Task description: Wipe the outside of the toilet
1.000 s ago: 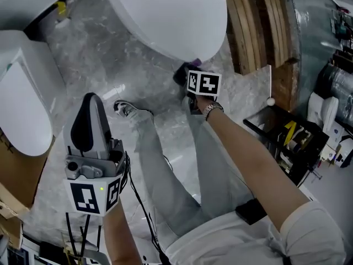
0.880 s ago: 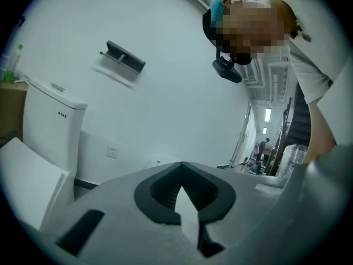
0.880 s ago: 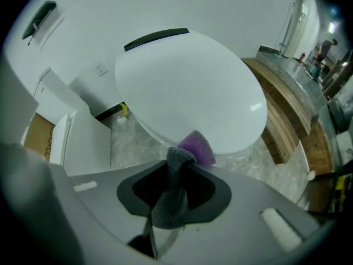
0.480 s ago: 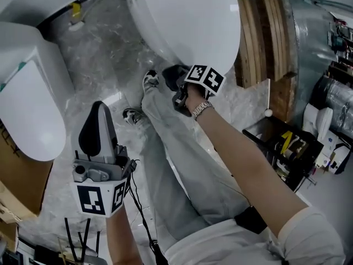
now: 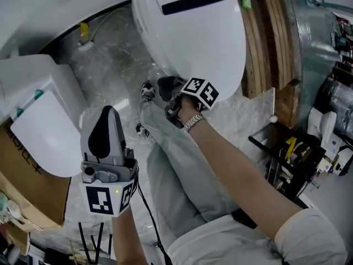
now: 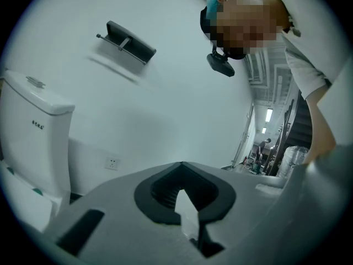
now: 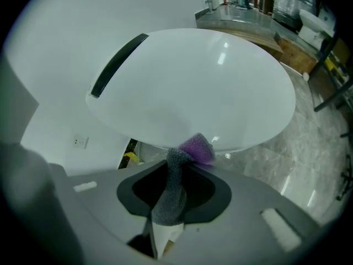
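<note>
The right tool (image 5: 170, 89) is pinched on a cloth (image 7: 172, 196), grey along most of its length and purple at the far end; the purple end touches the underside of the front rim of the white toilet (image 5: 193, 32), just below its shut lid; the left tool (image 5: 105, 120) has its jaws pressed together with nothing between them, and it is held upright, well apart from that toilet, over the grey marble floor (image 5: 110, 54); a second toilet (image 5: 38, 131) stands at the left, its cistern showing in the left gripper view; the person's legs in grey trousers (image 5: 176, 164) stretch between the two tools, one shoe (image 5: 147, 90) just beside the right tool; wooden planks (image 5: 270, 37) lean to the right of the toilet; in the head view the right tool's tips and the cloth lie under the bowl's front edge and cannot be made out there; the toilet's base is hidden beneath the lid; the second toilet is cut off by the picture's left edge; a dark holder (image 6: 129, 43) sits on the wall, too blurred to tell more
</note>
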The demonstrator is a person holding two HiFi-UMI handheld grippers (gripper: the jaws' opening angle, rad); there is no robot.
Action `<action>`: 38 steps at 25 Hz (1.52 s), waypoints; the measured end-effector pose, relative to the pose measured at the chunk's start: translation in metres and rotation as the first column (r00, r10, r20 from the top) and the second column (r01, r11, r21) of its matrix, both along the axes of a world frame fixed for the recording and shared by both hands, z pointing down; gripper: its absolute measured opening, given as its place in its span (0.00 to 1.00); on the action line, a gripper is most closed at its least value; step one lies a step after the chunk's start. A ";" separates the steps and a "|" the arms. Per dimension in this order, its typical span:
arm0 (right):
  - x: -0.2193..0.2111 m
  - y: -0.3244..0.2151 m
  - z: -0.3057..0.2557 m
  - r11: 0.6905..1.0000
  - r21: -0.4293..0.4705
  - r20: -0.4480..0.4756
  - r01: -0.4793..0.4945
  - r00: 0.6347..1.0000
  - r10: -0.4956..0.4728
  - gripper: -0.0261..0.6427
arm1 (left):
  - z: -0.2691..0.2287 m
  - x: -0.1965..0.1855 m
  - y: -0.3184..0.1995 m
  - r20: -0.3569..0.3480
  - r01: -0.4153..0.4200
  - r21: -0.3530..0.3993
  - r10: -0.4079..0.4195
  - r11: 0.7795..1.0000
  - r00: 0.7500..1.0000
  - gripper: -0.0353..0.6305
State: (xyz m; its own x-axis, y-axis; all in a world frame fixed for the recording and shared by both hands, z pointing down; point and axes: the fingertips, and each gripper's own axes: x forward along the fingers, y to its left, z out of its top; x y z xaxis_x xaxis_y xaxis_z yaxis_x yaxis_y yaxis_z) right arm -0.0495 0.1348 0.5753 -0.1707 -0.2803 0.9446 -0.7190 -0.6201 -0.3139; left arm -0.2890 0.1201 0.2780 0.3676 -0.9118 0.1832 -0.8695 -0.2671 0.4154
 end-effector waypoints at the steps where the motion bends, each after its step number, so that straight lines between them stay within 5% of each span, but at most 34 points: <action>1: -0.004 -0.005 0.000 1.000 -0.007 0.004 -0.015 1.000 0.016 0.18 | -0.002 -0.004 -0.011 0.005 0.001 0.006 -0.001 1.000 1.000 0.06; 9: -0.051 -0.062 -0.003 0.996 -0.029 0.063 -0.086 0.994 0.087 0.18 | -0.015 -0.051 -0.078 0.047 0.091 0.044 -0.093 0.995 0.995 0.06; 25: -0.135 -0.213 -0.013 0.958 0.076 0.122 -0.277 0.956 0.267 0.18 | 0.008 -0.089 -0.131 -0.028 -0.060 0.012 0.060 0.998 0.998 0.06; 34: -0.160 -0.288 -0.042 0.946 0.250 0.053 -0.205 0.979 0.198 0.18 | 0.014 -0.134 -0.145 -0.013 -0.177 0.002 0.177 0.984 0.984 0.06; 38: -0.170 -0.326 -0.067 0.930 0.368 -0.037 -0.006 0.999 0.021 0.18 | 0.011 -0.148 -0.147 0.000 -0.181 0.021 0.181 0.983 0.984 0.06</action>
